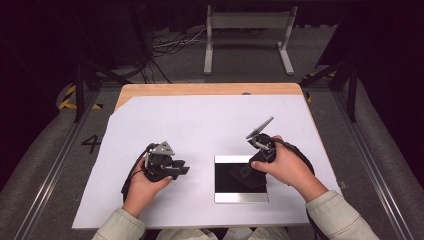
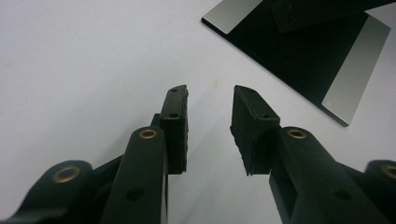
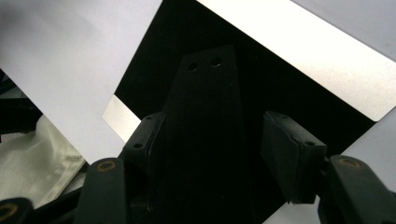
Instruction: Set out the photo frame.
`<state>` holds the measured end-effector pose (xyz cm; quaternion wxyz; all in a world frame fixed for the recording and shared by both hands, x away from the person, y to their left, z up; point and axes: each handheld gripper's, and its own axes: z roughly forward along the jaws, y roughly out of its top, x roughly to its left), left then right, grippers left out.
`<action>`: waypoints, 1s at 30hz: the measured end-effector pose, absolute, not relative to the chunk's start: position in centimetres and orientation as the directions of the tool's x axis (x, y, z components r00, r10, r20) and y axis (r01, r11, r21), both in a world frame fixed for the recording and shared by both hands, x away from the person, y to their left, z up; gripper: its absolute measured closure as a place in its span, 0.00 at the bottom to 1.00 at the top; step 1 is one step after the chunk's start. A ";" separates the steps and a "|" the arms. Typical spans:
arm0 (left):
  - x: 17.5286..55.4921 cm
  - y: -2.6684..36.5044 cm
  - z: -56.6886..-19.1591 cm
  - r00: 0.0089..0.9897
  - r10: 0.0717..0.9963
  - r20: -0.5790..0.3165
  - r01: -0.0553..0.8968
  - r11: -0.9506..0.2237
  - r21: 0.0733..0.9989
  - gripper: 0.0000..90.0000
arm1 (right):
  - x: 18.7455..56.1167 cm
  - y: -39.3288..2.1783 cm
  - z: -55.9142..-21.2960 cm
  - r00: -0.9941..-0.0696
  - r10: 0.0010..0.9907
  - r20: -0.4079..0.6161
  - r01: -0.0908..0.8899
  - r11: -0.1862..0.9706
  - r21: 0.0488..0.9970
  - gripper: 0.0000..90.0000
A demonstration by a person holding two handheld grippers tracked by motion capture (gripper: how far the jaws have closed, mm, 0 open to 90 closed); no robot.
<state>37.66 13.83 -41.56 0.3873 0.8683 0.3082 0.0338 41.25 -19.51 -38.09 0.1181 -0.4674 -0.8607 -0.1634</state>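
Position, left to right in the high view: left gripper (image 1: 181,167) sits at lower left of centre on the white sheet (image 1: 200,125) that covers the table (image 1: 200,89). Its jaws stand partly apart with nothing between them. Just to its right lies the black panel (image 1: 240,186) with silver strips on two edges. The right gripper (image 1: 250,167) hangs over the panel's upper right part, jaws slack around a tapered black piece (image 1: 244,173).

Step in hand, as we judge it: setting the tapered piece down on the panel and letting go. To do it well we would let the piece lie flat before the jaws widen further. We would then lift straight away, so neither pad drags it off line. The left gripper is near enough to steady the panel's edge if it slides.

Views compared: the right gripper view shows the tapered piece (image 3: 205,116) between the jaws, with two small holes near its narrow end. The right-hand pad (image 3: 289,161) stands clear of it; we cannot tell contact on the other side. The left gripper view shows its own empty gap (image 2: 210,121) and, at upper right, the panel (image 2: 299,60) with the piece (image 2: 299,14) above it. The high view blurs piece and panel into one dark patch.
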 end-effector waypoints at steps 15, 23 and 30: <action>37.6 13.7 -41.6 0.809 0.560 -0.178 0.508 -0.515 0.691 0.74 | 41.6 -19.1 -39.0 -0.490 0.770 0.409 0.866 0.485 0.123 0.42; 37.6 13.7 -41.6 0.810 0.558 -0.178 0.507 -0.516 0.690 0.74 | 41.6 -18.9 -39.4 -0.442 0.783 0.438 0.886 0.457 0.077 0.45; 37.6 13.7 -41.6 0.810 0.559 -0.180 0.508 -0.515 0.690 0.74 | 41.5 -18.7 -39.5 -0.429 0.784 0.449 0.890 0.452 0.062 0.51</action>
